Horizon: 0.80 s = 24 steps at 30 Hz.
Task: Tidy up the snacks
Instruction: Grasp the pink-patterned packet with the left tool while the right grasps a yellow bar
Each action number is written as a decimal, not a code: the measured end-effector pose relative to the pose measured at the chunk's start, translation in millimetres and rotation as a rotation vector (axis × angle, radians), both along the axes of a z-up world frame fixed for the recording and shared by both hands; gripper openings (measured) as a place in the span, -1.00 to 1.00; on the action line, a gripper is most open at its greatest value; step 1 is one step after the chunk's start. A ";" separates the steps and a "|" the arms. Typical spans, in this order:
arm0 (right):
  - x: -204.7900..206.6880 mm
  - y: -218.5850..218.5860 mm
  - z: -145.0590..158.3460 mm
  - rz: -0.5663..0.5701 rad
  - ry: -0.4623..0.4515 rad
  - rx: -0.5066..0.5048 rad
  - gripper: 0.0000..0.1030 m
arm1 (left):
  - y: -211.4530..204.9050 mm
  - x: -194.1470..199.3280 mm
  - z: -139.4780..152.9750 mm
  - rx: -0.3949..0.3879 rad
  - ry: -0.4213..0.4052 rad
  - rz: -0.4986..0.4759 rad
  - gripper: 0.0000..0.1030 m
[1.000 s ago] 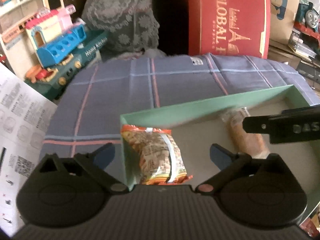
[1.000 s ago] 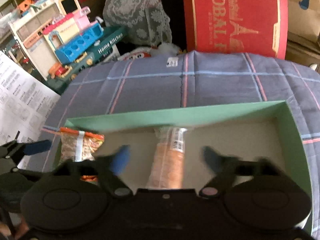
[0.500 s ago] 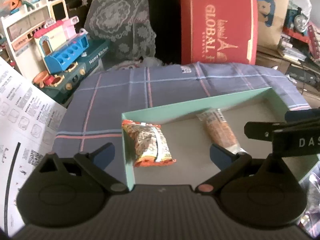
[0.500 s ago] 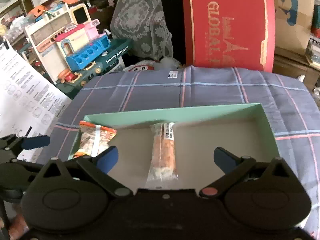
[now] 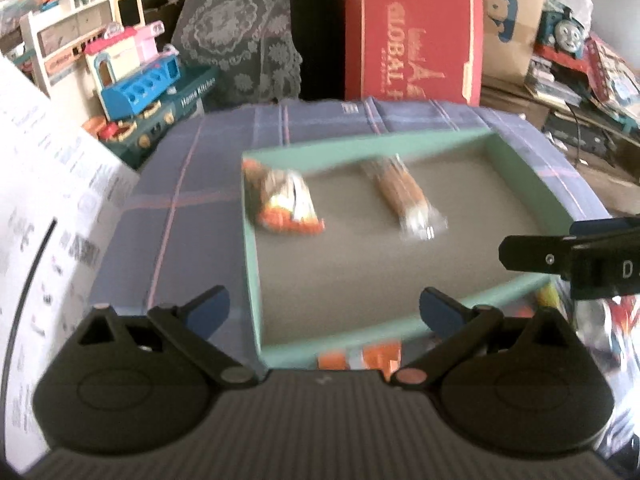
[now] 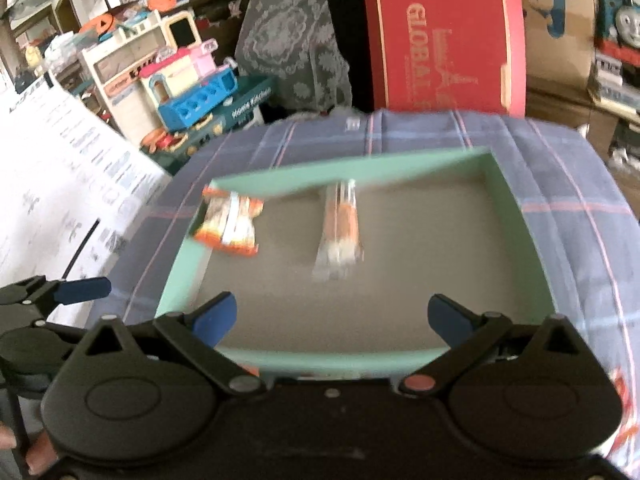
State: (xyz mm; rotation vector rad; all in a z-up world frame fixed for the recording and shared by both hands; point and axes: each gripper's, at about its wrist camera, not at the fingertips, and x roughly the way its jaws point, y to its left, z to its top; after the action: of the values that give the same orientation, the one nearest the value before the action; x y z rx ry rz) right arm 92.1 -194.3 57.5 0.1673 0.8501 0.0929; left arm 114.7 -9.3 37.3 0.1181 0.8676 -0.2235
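I hold both claws spread wide and gripping nothing, above the near edge of the green tray (image 5: 250, 264), which sits on the plaid cloth (image 5: 192, 184).

My left claw (image 5: 322, 312) has its blue fingertips (image 5: 208, 306) far apart, one over the cloth at about 7 o'clock of the tray, the other over the tray's near wall. My right claw (image 6: 330, 318) is released just the same, its blue pads (image 6: 214, 314) straddling the tray's near rim. In the left view my right claw's black finger juts in from 3 o'clock; in the right view my left claw's blue tip shows at 9 o'clock, beside the white printed sheet (image 6: 60, 168).

Two snacks lie inside the tray, both blurred. The orange-and-white snack packet (image 5: 286, 200) rests in the far left corner, at about 10 o'clock, touching the left wall. The long wrapped snack bar (image 5: 404, 192) lies near the far wall at about 12 o'clock, well apart from the packet, its clear crimped end pointing toward me. The rest of the grey tray floor is bare.

Just outside the near wall, at 6 o'clock in the left view, orange wrappers (image 5: 360, 358) peek out between my claw and the tray; I cannot tell what they are.

Beyond the cloth stand a red box (image 6: 444, 40) at 12 o'clock and a toy kitchen (image 6: 180, 80) at 10 o'clock.
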 end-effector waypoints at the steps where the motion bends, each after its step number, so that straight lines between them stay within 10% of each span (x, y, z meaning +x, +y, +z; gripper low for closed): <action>1: -6.7 1.2 -3.3 0.005 0.011 0.001 1.00 | 2.6 -8.8 -5.4 0.001 0.011 -0.003 1.00; 24: -90.6 42.9 -64.6 0.023 0.113 -0.087 0.57 | 7.9 -77.9 -88.2 0.018 0.150 -0.070 0.83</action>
State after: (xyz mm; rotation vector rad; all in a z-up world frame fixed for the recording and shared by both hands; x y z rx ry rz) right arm 1.4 -151.4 -7.2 0.0813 0.9674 0.0682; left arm 36.9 -1.4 -50.9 0.1495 1.0158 -0.2929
